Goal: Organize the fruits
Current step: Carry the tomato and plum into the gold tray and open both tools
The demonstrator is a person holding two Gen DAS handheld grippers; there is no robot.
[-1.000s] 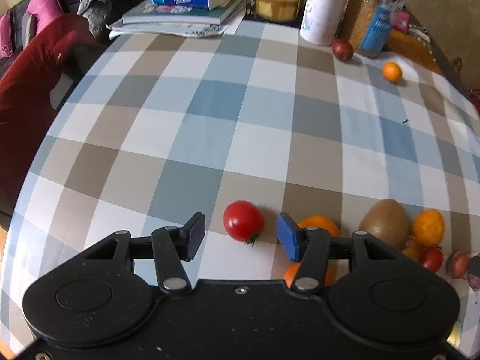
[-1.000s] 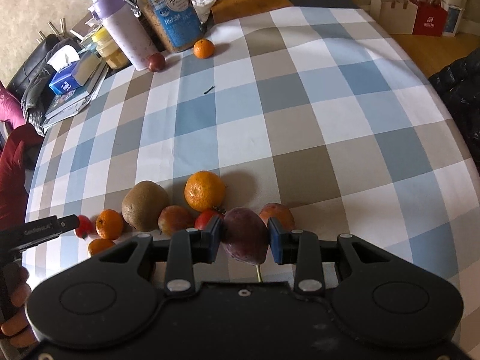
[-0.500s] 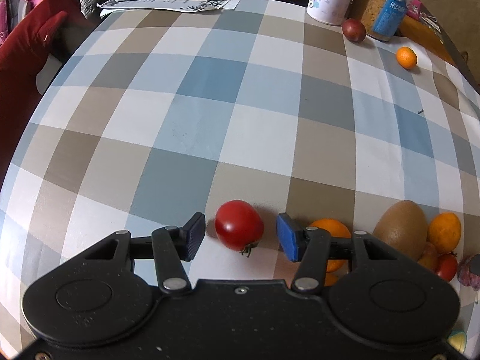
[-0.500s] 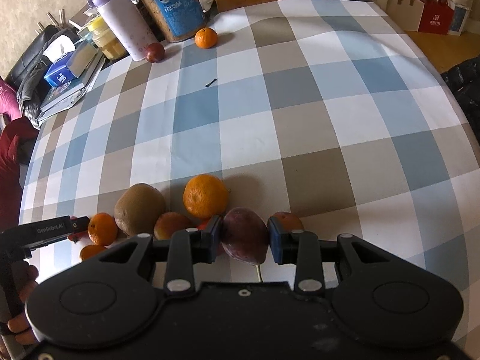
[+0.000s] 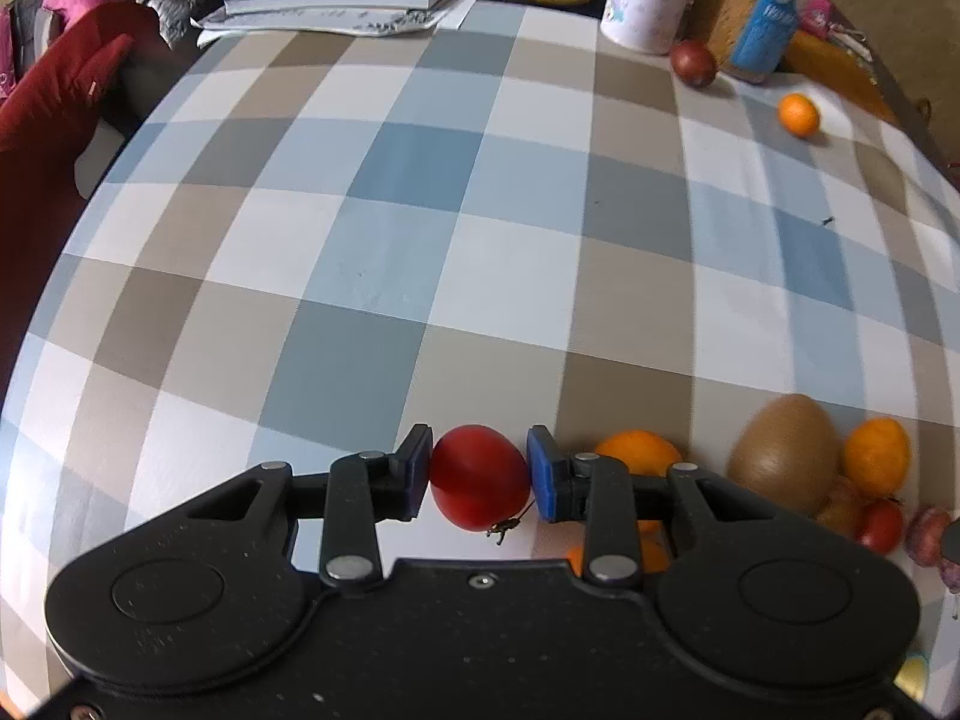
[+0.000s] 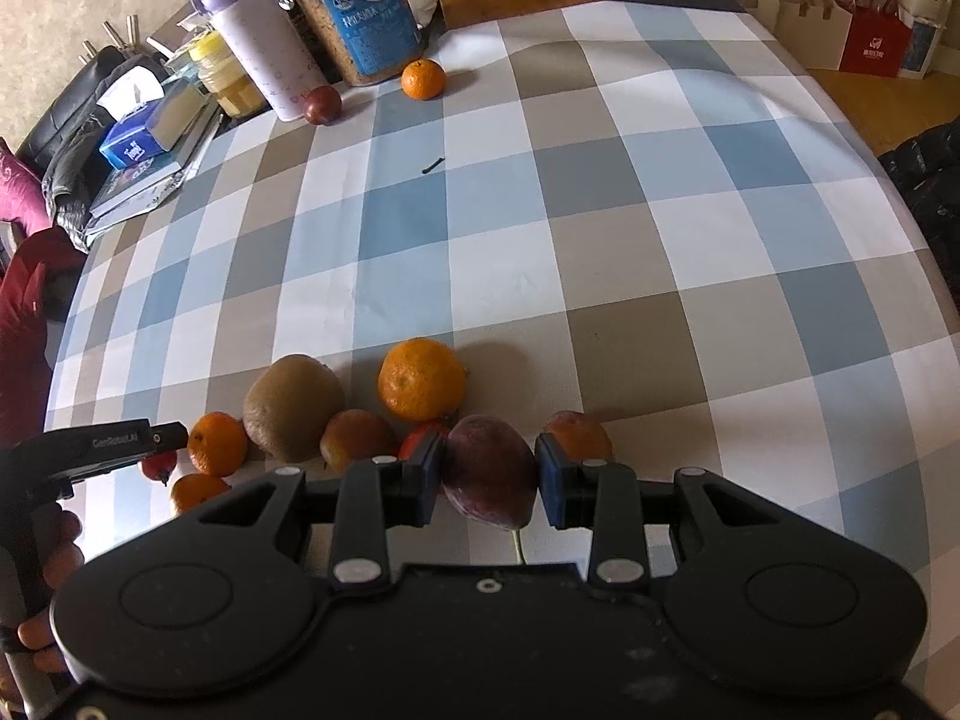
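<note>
My left gripper [image 5: 479, 473] is shut on a red cherry tomato [image 5: 474, 456], which rests on the checked tablecloth [image 5: 420, 240]. In the right wrist view, the left gripper's finger [image 6: 120, 447] pokes in from the left, with a hand behind it. My right gripper [image 6: 489, 474] is shut on a dark purple fruit [image 6: 489, 462]. Between the two lies a cluster of fruit: a brown kiwi [image 6: 294, 405], a large orange [image 6: 420, 381], small mandarins [image 6: 217, 443] and a reddish fruit [image 6: 357, 438]. A lone mandarin [image 6: 423, 79] and a dark red fruit [image 6: 322, 105] lie at the far edge.
A lilac bottle [image 6: 264, 54], a cereal jar [image 6: 360, 12] and a yellow jar [image 6: 231, 81] stand at the back. Books with a blue tissue pack [image 6: 135, 141] lie at the back left. A red cushion [image 5: 54, 138] is beyond the table's left edge. Paper bags [image 6: 870, 42] stand on the floor.
The left gripper's jaws have closed onto the red tomato that lay between them. The right gripper has kept still, holding the purple fruit.
</note>
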